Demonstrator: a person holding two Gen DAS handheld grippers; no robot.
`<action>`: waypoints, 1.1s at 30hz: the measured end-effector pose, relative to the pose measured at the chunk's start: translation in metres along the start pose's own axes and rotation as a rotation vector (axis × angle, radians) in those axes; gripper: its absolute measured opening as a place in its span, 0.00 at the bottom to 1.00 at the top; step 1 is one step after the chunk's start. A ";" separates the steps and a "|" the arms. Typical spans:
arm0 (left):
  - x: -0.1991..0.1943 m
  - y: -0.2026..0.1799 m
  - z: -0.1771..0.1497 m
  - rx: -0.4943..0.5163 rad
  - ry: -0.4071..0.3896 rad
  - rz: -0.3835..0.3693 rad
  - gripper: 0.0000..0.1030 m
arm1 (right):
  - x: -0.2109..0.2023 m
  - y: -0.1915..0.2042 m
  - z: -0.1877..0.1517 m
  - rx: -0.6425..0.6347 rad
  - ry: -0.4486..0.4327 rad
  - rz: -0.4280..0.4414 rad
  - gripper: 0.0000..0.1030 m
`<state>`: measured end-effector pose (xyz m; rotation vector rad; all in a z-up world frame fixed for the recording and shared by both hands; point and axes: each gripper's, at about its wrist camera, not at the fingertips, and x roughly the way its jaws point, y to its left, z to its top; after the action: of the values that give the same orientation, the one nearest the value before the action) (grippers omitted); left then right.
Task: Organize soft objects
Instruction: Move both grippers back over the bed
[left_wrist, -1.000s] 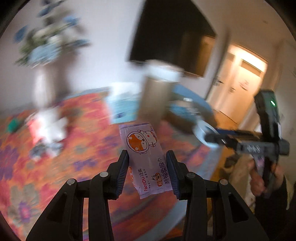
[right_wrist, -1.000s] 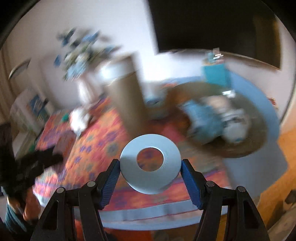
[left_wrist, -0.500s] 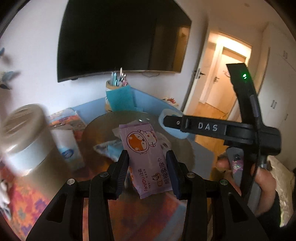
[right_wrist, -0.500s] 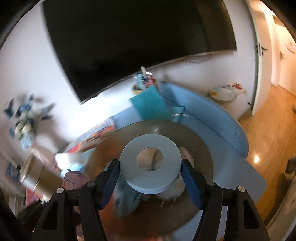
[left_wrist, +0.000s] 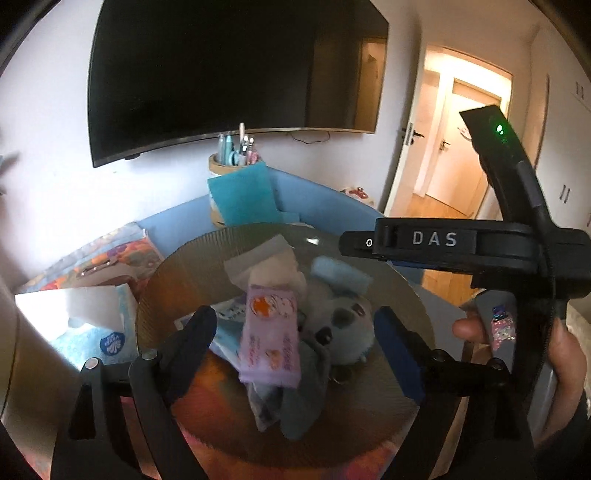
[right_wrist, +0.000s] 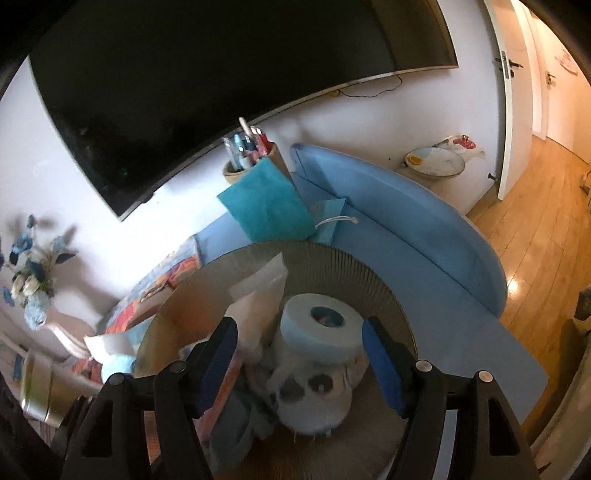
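Observation:
A round woven basket (left_wrist: 192, 266) (right_wrist: 373, 269) holds a heap of soft things: a grey-white plush toy (left_wrist: 343, 321) (right_wrist: 314, 398), white tissues and blue cloths. My left gripper (left_wrist: 293, 328) hangs over it with its jaws opening wide. The purple wet-wipes pack (left_wrist: 269, 336) is blurred between them, clear of both pads, over the heap. The jaws of my right gripper (right_wrist: 299, 343) are opening too. The pale blue paper roll (right_wrist: 321, 328) sits lower on the heap, with a gap to the left pad.
A blue tissue pack (left_wrist: 96, 332) lies left of the basket on the patterned cloth. A teal cloth (right_wrist: 269, 206) and a pen pot (right_wrist: 251, 155) stand behind it under the dark screen. A hand (left_wrist: 565, 354) holds the right gripper. Flower vase (right_wrist: 33, 288) far left; doorway and wooden floor right.
Both grippers swung from the patterned cloth to above the basket. The left jaws spread and let go of the wipes pack. The roll left the right pads and dropped onto the heap.

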<state>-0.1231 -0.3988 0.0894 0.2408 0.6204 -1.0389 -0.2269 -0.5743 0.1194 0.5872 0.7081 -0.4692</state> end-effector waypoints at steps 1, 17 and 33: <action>-0.009 -0.005 -0.003 0.014 -0.004 -0.015 0.84 | -0.009 0.002 -0.004 -0.012 -0.014 0.010 0.66; -0.184 0.045 -0.091 0.041 -0.069 0.168 0.84 | -0.108 0.134 -0.135 -0.484 -0.006 0.249 0.67; -0.240 0.259 -0.183 -0.302 0.012 0.685 0.84 | 0.006 0.373 -0.260 -0.871 0.101 0.277 0.67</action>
<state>-0.0521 -0.0087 0.0567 0.1733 0.6322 -0.2801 -0.1264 -0.1325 0.0813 -0.1185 0.8301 0.1469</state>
